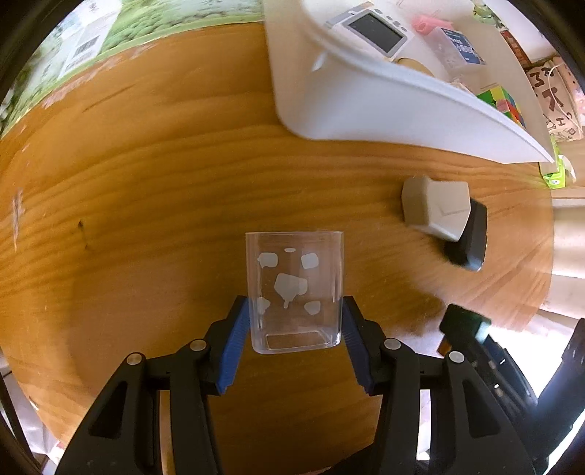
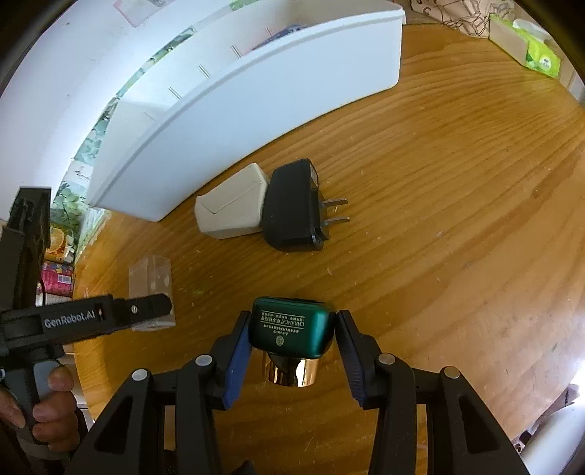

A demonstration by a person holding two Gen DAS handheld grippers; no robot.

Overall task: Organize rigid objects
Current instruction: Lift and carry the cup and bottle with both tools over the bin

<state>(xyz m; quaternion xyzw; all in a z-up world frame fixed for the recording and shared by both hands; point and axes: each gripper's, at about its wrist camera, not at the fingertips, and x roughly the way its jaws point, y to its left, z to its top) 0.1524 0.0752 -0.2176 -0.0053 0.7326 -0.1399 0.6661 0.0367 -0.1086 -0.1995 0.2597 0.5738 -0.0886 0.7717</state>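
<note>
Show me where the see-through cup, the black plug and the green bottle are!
clear cup [image 1: 294, 292], left wrist view, on its front wall with the white shapes.
black plug adapter [image 2: 290, 208], right wrist view, on its body.
green bottle [image 2: 290, 327], right wrist view, on its labelled side.

Wooden table [image 1: 146, 190]: grain surface, lit warmly. Green tissue pack [image 2: 541, 58]: set at the table's far edge. Printed cloth bag [image 1: 555, 98], black characters on beige: placed behind the white container. Leaf-patterned surface [image 1: 153, 25]: seen along the table's far side. Colourful packets [image 2: 60, 270]: partly seen past the table edge.
</note>
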